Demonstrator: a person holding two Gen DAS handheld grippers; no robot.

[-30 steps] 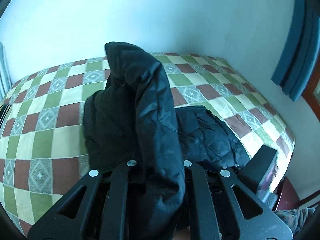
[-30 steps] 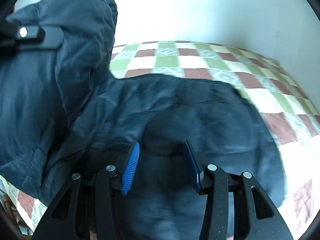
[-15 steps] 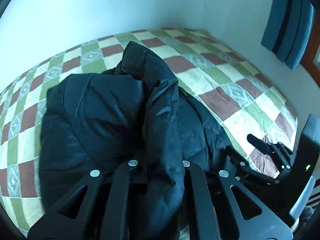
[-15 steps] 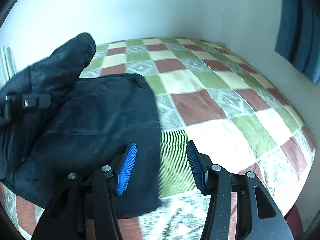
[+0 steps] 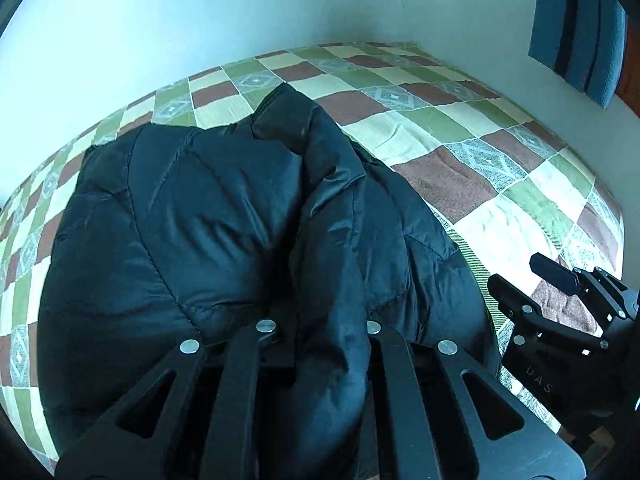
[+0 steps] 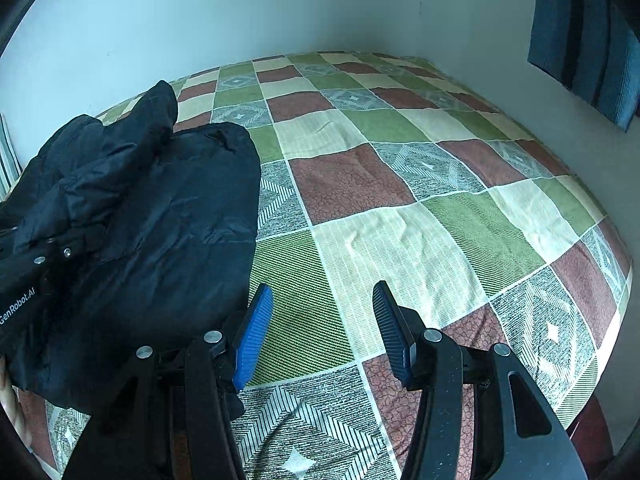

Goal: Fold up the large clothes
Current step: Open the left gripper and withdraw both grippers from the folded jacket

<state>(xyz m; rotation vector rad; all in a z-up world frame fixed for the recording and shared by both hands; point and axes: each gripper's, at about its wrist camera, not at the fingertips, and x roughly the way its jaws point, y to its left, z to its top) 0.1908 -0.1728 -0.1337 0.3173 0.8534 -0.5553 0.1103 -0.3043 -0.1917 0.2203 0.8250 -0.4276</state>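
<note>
A black puffer jacket (image 5: 200, 232) lies bunched on the checkered bed (image 5: 460, 168). My left gripper (image 5: 320, 332) is shut on a fold of the jacket, a sleeve-like part that runs up between the fingers. In the right wrist view the jacket (image 6: 160, 208) lies at the left, with the left gripper (image 6: 44, 256) on it. My right gripper (image 6: 320, 320) is open and empty, its blue pads (image 6: 254, 332) above bare bedspread just right of the jacket's edge. It also shows in the left wrist view (image 5: 560, 308) at the right.
The bed (image 6: 400, 200) with green, brown and cream squares fills both views. White walls (image 6: 280, 8) stand behind and to the right. A blue curtain (image 6: 588, 32) hangs at the upper right. The bed's near right edge (image 6: 612, 300) drops off.
My left gripper has lowered the held fold onto the jacket, so the pile lies flatter. My right gripper has let go, moved off the jacket to the right and now hovers over bare bedspread.
</note>
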